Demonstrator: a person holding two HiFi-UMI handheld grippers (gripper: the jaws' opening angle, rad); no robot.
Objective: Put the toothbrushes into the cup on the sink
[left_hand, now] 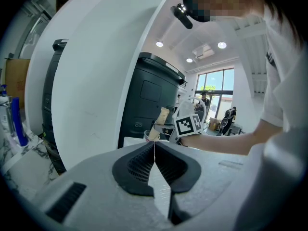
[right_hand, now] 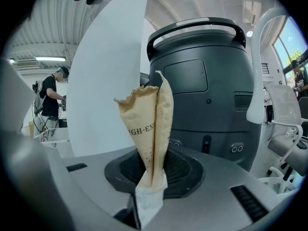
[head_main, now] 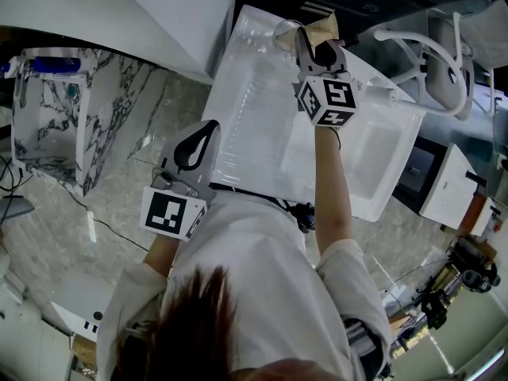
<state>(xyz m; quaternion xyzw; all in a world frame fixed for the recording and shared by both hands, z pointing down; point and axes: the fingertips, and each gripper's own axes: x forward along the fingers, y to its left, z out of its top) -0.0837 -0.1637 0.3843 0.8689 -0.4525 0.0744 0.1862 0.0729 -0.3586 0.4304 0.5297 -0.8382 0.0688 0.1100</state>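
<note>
From where I stood, the person was leaning over the white sink (head_main: 254, 125) with one arm stretched to its far end. The right gripper (head_main: 319, 48) was clamped on a tan paper packet (right_hand: 150, 124), pinching it near the bottom so that most of it stood up above the jaws. I took it for a wrapped toothbrush, though the paper hid whatever was inside. Gripping it low and upright made sense to me: the long part stayed free to be steered over a rim.

The clear cup (head_main: 284, 34) stood at the far edge of the sink, and the packet was right at it. I could not tell whether any part of the packet was already inside the rim. A big dark grey appliance (right_hand: 202, 81) stood just beyond.

The left gripper (head_main: 208, 127) hung at the near left edge of the sink, well apart from the cup. Its jaws were pressed together with nothing between them. It looked parked there to stay out of the way, since one hand was enough for this job.

I judged the drop into the cup was not yet made. The packet needed lining up over the opening before the jaws let go, and the light cup could tip if nudged.
</note>
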